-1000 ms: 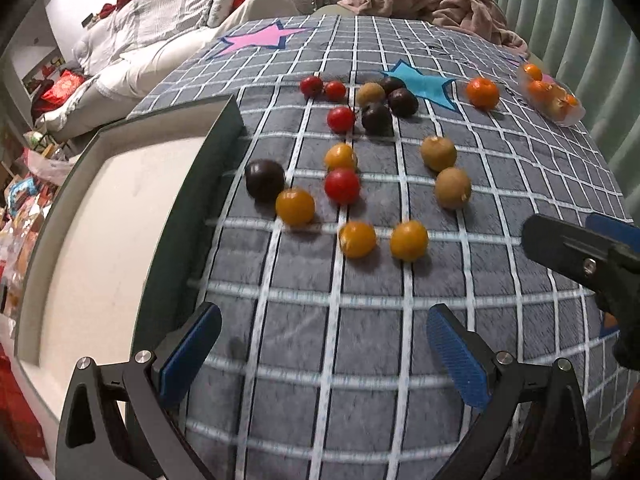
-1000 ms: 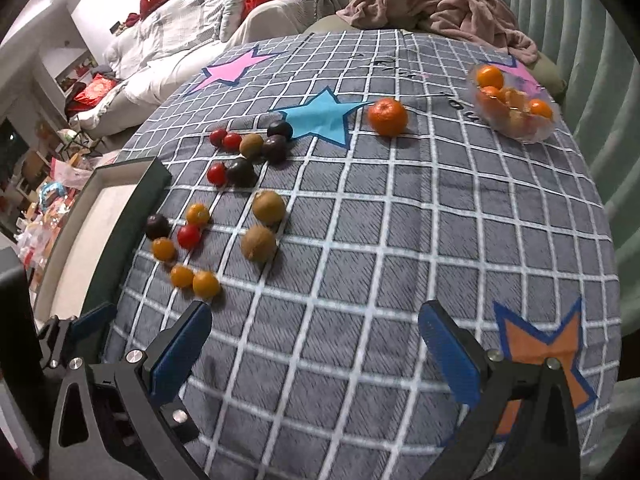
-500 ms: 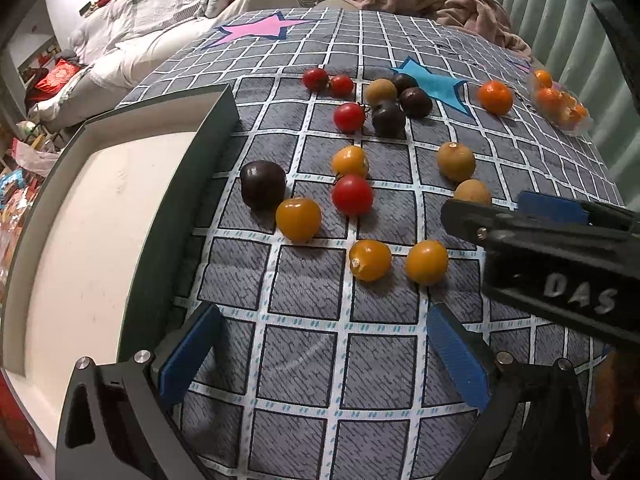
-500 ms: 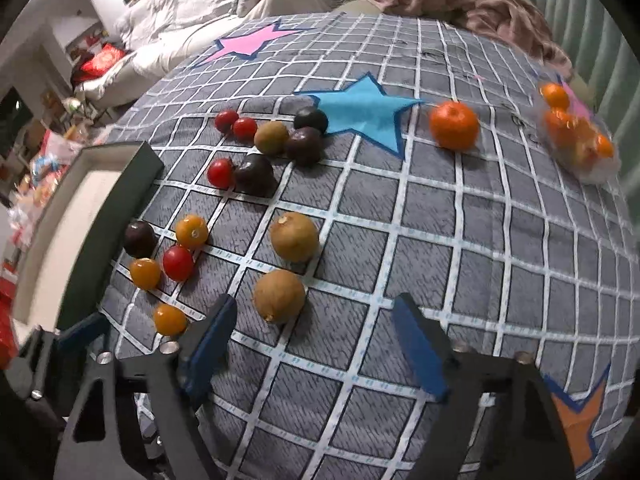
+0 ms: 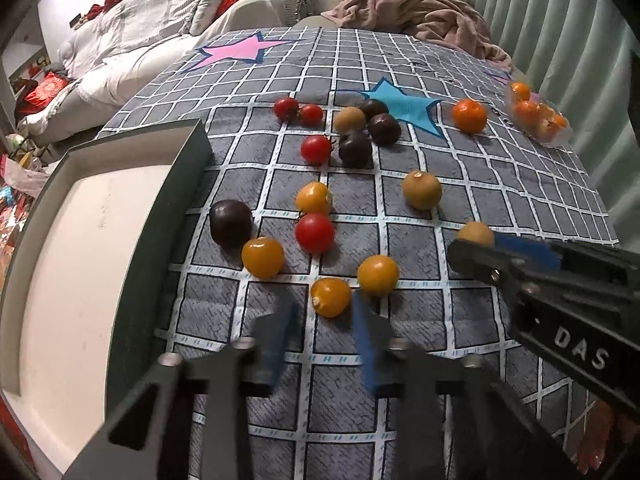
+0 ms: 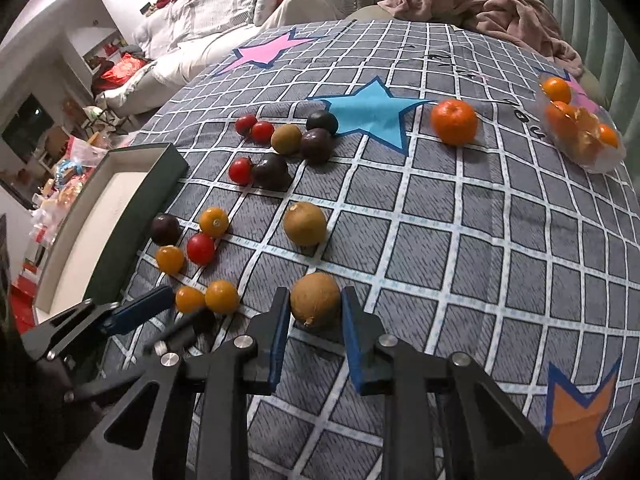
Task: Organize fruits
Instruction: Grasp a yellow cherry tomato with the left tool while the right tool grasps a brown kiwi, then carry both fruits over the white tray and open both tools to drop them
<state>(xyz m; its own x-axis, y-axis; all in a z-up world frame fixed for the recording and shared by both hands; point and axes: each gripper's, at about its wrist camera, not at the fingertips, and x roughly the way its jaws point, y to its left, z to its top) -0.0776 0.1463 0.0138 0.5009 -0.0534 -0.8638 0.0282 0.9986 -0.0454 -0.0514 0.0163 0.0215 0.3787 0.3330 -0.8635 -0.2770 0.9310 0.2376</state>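
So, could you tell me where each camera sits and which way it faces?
Left wrist: on the left gripper, angled down across the checked cloth toward the tray and fruits; its own fingers flank a yellow tomato, and the right gripper shows at the right.
Right wrist: on the right gripper, angled down likewise; its jaws are closing on a brown fruit, and the left gripper shows lower left.
Shared: tray, blue star, both grippers.

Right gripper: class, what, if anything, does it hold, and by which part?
The right gripper, its jaws closing, has the brown round fruit between its blue pads, which meet the fruit's left and right sides while it rests on the cloth.
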